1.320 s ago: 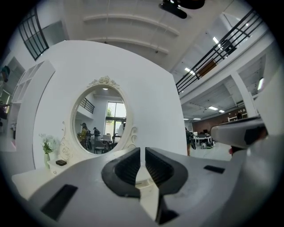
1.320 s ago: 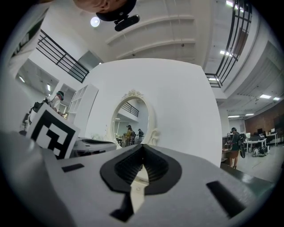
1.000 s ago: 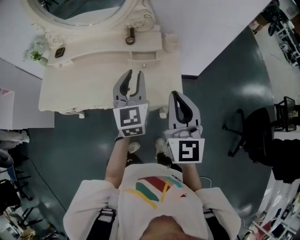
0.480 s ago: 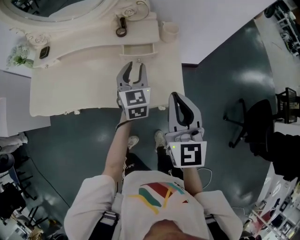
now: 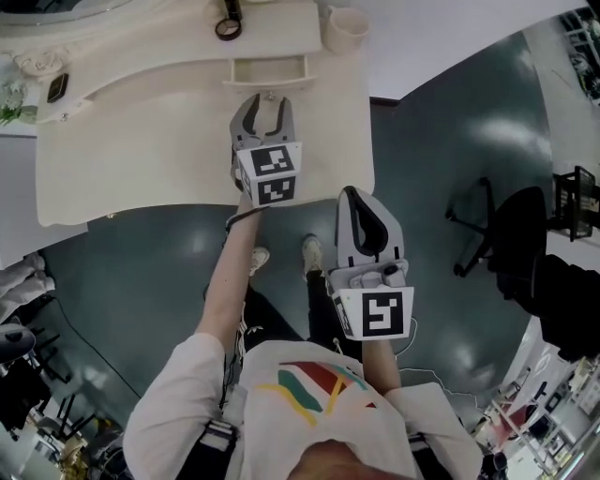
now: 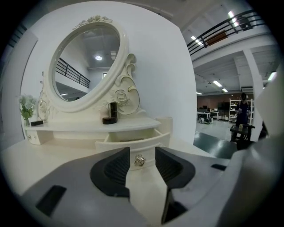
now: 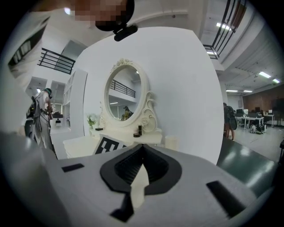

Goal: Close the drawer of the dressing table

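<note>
As it opens, the left tool (image 5: 265,101) faces the drawer knob (image 6: 140,161).

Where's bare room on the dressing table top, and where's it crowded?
Free: the wide tabletop left of the open drawer, between raised shelf and front edge. Crowded: the back right, around dark bottle and cup.

The left arm (image 5: 223,292) is stretching well forward, the left gripper (image 5: 265,101) tipping slightly downward, its jaws opening with nothing gripped between them. The right gripper (image 5: 356,194) is hanging back nearer the body, jaws pressed together, empty.
</note>
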A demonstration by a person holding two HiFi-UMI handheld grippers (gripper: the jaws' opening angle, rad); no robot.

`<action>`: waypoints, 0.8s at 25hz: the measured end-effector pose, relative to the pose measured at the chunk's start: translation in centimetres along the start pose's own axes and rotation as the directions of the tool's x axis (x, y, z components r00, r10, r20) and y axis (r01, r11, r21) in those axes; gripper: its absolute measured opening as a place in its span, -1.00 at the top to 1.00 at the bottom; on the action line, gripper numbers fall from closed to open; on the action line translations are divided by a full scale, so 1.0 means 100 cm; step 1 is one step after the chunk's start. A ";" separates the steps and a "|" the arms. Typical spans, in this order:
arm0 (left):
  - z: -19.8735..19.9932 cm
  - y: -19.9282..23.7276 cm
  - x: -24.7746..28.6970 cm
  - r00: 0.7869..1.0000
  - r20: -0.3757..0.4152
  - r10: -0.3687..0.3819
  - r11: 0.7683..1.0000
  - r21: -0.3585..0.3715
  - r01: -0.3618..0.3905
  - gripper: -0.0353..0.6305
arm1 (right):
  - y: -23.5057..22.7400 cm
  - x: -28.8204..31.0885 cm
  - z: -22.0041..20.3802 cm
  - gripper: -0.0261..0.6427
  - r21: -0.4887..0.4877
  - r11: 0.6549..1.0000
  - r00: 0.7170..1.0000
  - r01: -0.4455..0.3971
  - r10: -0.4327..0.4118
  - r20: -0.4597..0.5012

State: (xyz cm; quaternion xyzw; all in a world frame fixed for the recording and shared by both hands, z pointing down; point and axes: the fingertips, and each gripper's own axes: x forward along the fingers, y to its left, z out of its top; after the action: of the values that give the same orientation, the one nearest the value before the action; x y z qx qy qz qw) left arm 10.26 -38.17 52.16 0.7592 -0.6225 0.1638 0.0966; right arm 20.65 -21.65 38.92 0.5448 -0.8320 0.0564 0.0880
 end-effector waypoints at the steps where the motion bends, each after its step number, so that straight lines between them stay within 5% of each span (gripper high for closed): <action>1: -0.004 0.000 0.004 1.000 -0.006 0.005 1.000 -0.001 -0.005 0.42 | 0.000 0.000 -0.004 0.92 0.005 1.000 1.000 -0.001 0.001 -0.008; 20: -0.025 0.005 0.021 0.996 -0.084 0.003 0.998 -0.056 -0.007 0.61 | 0.001 0.003 -0.026 0.92 0.036 0.999 0.999 -0.008 0.010 -0.042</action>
State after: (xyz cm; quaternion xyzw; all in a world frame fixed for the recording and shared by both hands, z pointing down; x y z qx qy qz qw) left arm 9.81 -39.27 55.22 0.7470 -0.6242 0.1781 0.1437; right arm 20.68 -21.34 41.51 0.5411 -0.8313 0.0831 0.0958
